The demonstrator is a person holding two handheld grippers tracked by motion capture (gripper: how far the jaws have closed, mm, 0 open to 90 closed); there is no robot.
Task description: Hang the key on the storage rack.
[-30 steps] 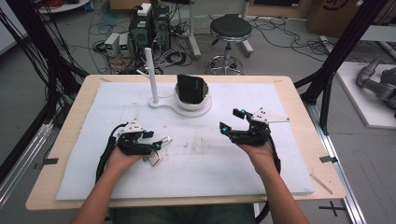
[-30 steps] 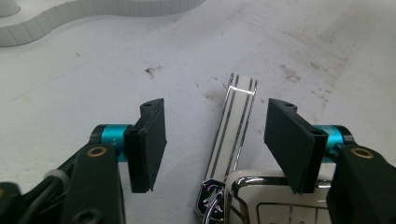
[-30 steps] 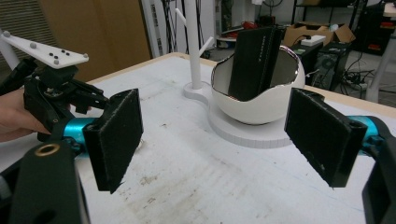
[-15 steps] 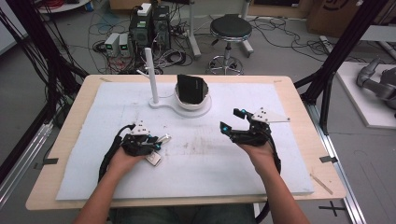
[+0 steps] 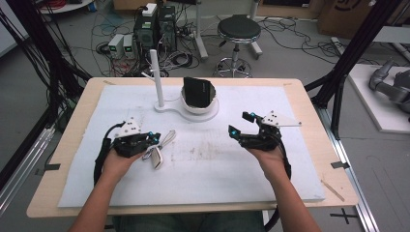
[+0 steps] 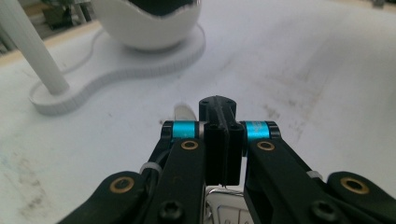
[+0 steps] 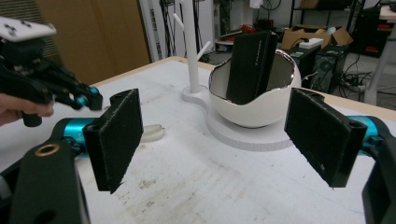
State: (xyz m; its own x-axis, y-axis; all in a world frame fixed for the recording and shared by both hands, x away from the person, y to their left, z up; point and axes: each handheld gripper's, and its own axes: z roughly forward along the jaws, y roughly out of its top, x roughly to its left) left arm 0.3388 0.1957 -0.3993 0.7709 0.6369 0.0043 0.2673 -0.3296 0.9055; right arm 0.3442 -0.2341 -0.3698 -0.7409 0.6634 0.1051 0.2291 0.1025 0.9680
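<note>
1. Since the earlier high view, the left gripper [image 5: 152,137] has crept a little to the right along the white foam mat [image 5: 212,174]; the right gripper [image 5: 240,124] sits where it sat before.
2. The left gripper lies low over the mat in the person's left hand [image 5: 118,159]. In its own view its two black jaws stand pressed flat together, with no gap between the pads.
3. A small white-and-silver oblong device with a thin white cord [image 5: 155,157] lies on the mat just beside and under the left gripper's tips. In the left gripper view a silvery edge of it [image 6: 224,205] shows below the closed jaws, but whether the jaws pinch any part of it cannot be told.
4. The cord loops away from the device toward the far side of the mat, ending near the gripper's blue-ringed tips.
5. The right gripper is held in the person's right hand [image 5: 268,157], well apart from the device. Its jaws stand wide, the two black padded plates far from each other with nothing between them.
6. Beyond both grippers, near the far middle of the mat, stands a white egg-shaped cup with a jagged rim [image 5: 199,102] on a flat white base.
7. A black rectangular box [image 7: 251,65] stands upright and slightly tilted inside that cup.
8. A slim white post with short pegs [image 5: 155,77] rises from the same base, just left of the cup.
</note>
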